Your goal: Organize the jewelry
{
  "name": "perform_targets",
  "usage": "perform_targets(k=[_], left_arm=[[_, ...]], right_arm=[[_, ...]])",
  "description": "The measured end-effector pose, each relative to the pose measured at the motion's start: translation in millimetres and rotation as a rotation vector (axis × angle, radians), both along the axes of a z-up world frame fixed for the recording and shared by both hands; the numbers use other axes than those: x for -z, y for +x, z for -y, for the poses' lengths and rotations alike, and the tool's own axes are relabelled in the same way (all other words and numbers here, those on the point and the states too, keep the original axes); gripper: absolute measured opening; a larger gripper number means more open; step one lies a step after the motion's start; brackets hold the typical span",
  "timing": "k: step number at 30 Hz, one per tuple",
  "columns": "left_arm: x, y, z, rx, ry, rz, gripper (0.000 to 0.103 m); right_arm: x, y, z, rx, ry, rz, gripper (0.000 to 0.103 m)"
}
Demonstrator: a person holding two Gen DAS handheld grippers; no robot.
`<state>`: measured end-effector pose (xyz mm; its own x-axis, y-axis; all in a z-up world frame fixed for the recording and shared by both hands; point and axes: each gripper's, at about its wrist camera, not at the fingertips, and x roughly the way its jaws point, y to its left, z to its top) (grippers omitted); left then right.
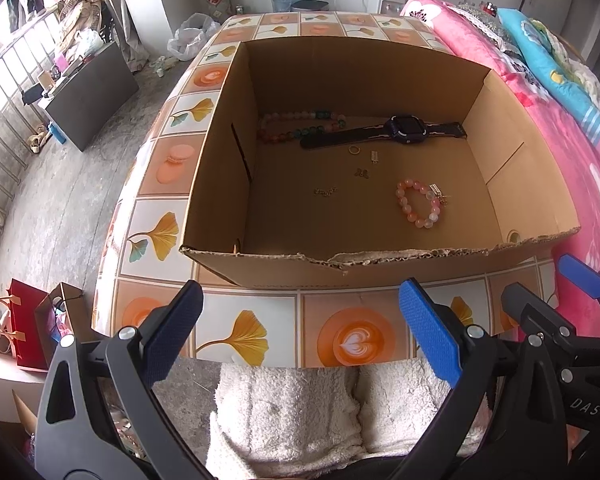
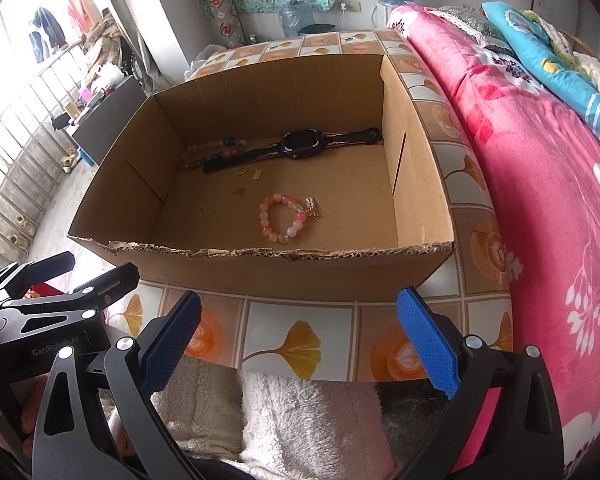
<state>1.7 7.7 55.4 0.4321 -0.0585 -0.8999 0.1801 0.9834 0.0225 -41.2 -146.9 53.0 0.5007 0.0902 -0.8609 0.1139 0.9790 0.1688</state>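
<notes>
Both claws spread empty; round pink-bead bracelet on corrugated box floor.

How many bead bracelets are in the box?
2. A pink bead bracelet lies near the front of the cardboard box, and a longer multicoloured bead strand lies at the back left, partly behind the watch. Nothing else beaded shows.
</notes>
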Motion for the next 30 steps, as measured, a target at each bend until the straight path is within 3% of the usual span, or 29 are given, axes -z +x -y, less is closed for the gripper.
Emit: perform_targets(k=[30], left_arm=[[1.8, 0.0, -0.3, 0.006, -0.001, -0.004, 0.095]], right_arm=[[1.5, -1.1, -0.9, 0.004, 0.002, -0.005, 0.096]])
